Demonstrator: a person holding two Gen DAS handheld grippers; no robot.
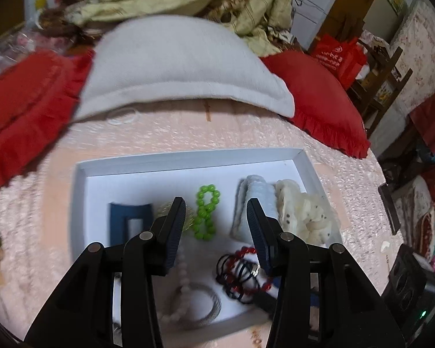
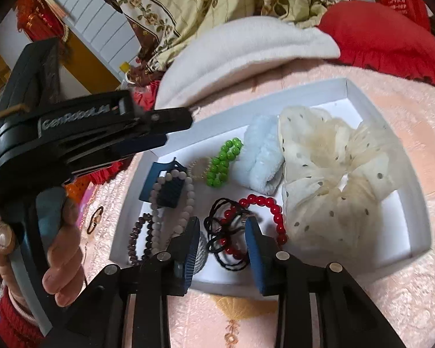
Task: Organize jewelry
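Jewelry lies in the white tray (image 2: 359, 92) on the bed. Both tools stand apart and empty: the left tool (image 1: 216, 229) over the tray's middle, the right tool (image 2: 223, 249) over its near edge. Risk: the black hair ties (image 2: 226, 249) are tangled through the red bead bracelet (image 2: 275, 217), so a pinch there would likely drag both. Counted in the tray: two scrunchies, cream (image 2: 333, 179) and pale blue (image 2: 264, 159); one green bead bracelet (image 2: 223, 162).

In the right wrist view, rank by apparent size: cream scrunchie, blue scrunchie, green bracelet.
1. Cream scrunchie, clearly largest.
2. Blue scrunchie.
3. Green bracelet, smallest.
All lie at similar distance in the tray.
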